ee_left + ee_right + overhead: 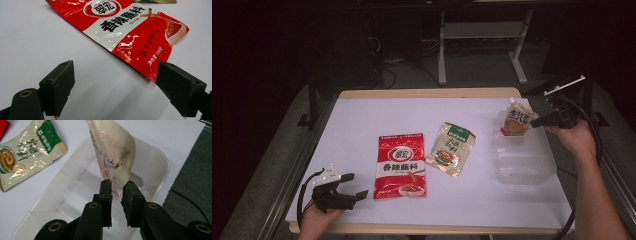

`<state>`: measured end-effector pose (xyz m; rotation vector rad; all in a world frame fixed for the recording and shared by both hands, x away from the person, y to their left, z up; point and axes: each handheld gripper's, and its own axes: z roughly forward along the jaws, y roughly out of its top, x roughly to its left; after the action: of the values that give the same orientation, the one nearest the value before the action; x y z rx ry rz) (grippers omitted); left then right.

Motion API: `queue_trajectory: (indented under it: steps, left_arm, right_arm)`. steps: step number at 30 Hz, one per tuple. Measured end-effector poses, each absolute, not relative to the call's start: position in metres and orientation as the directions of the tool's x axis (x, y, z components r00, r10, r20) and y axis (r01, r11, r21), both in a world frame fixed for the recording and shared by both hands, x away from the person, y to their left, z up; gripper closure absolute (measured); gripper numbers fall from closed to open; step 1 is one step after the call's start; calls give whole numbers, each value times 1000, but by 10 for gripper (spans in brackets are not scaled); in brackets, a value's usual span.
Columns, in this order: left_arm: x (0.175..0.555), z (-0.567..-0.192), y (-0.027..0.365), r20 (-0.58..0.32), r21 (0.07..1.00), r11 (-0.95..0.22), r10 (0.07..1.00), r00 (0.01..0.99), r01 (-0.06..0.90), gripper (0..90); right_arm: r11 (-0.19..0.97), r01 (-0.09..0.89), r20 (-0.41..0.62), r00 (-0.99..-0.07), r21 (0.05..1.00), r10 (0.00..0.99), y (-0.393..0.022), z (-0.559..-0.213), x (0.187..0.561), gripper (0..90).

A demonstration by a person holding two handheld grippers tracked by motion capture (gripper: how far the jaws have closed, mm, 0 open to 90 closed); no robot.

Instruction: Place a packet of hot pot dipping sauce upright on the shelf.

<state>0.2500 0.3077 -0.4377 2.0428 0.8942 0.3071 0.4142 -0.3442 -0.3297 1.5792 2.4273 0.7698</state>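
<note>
A cream spout pouch [517, 119] with a white cap stands upright over the far end of a clear plastic container [524, 165]. My right gripper [535, 121] comes in from the right and is shut on it. In the right gripper view the pouch [112, 147] has its lower edge pinched between the jaws of this gripper [117, 185], above the container [75, 182]. My left gripper [358, 184] rests open near the front left table edge. Its jaws [116, 72] stand wide apart on bare white surface, just short of the red sachet [125, 27].
The red sachet [401, 165] and a green-and-cream sachet [451, 149] lie flat mid-table on the white sheet [362, 125]. The green-and-cream sachet [27, 155] lies left of the container. Grey floor [195, 177] borders the table's right edge; desk legs stand behind the table.
</note>
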Motion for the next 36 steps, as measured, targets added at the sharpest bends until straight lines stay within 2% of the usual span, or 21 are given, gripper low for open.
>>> queue_trajectory:
  steps: [4,9,12,16,23,36]
  left_arm:
    - [250,-438,307,-106,796,-371,691,715,478,155]
    - [251,-438,307,-109,796,-370,690,715,479,155]
    - [250,-438,307,-107,795,-373,690,716,478,155]
    - [250,-437,307,-106,796,-373,691,715,478,155]
    - [250,-437,306,-107,797,-371,690,715,477,155]
    - [251,-437,307,-113,796,-367,691,714,481,155]
  right_arm:
    - [307,826,147,-418,472,897,-344,-331,415,776]
    - [276,866,232,-394,416,889,-347,-338,415,799]
    - [264,871,254,-390,414,885,-347,-342,416,806]
    - [242,869,246,-371,431,895,-347,-343,418,807]
    - [232,845,172,-350,482,921,-346,-340,424,797]
    - [171,834,167,-298,525,940,-347,-339,435,763]
